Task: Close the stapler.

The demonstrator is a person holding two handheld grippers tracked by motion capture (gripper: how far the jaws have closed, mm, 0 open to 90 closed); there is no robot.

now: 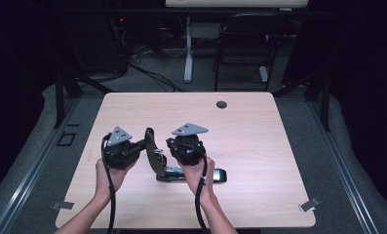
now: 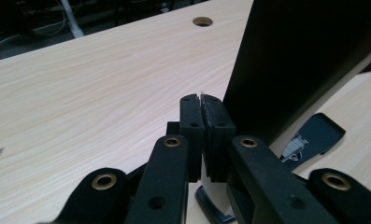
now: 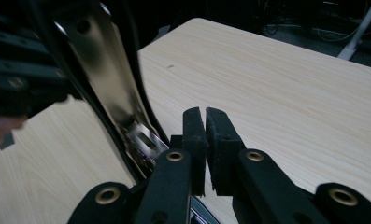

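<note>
A black stapler (image 1: 193,175) lies open on the wooden table (image 1: 249,141), its top arm (image 1: 151,148) swung up and its chrome underside (image 3: 106,70) showing in the right gripper view. My left gripper (image 1: 142,145) is just left of the raised arm, pads pressed together with nothing between them (image 2: 202,100). The arm's black back (image 2: 304,60) rises right beside those pads. My right gripper (image 1: 169,144) hovers just right of the arm above the stapler's base, also shut on nothing (image 3: 204,112). I cannot tell whether either gripper touches the arm.
A round cable hole (image 1: 222,104) sits near the table's far edge. Small metal clips (image 1: 309,204) lie at the near corners. Beyond the table stand a dark chair (image 1: 244,44) and a white desk leg (image 1: 188,48).
</note>
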